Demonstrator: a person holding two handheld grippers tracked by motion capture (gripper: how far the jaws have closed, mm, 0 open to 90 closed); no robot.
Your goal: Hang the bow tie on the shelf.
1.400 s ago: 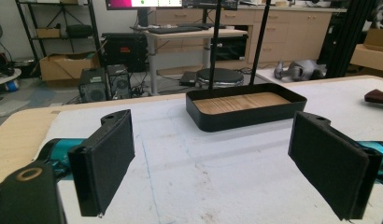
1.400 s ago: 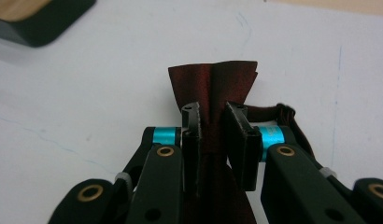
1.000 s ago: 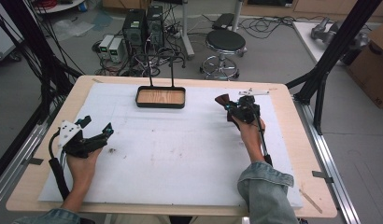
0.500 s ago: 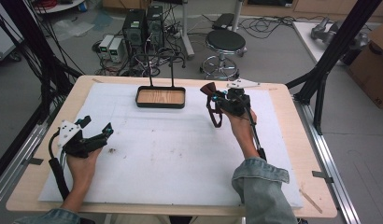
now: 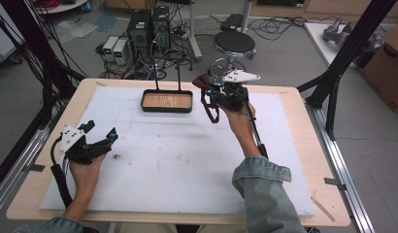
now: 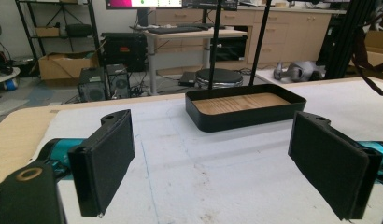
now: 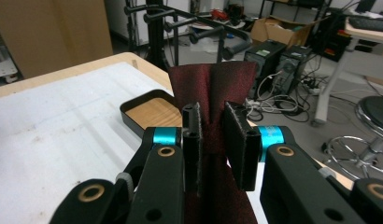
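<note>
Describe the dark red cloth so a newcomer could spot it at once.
Start at the white mat, then find the black tray at its far edge. Just right of it, the right hand-held gripper pinches the dark red cloth, the sole fabric item, dangling above the mat.

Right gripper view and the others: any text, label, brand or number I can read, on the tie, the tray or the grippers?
None readable.
Dark red tie: no label or print shows.
Black tray: plain.
Right gripper, left gripper: no markings.
Monitor behind: screen too blurred to read.
</note>
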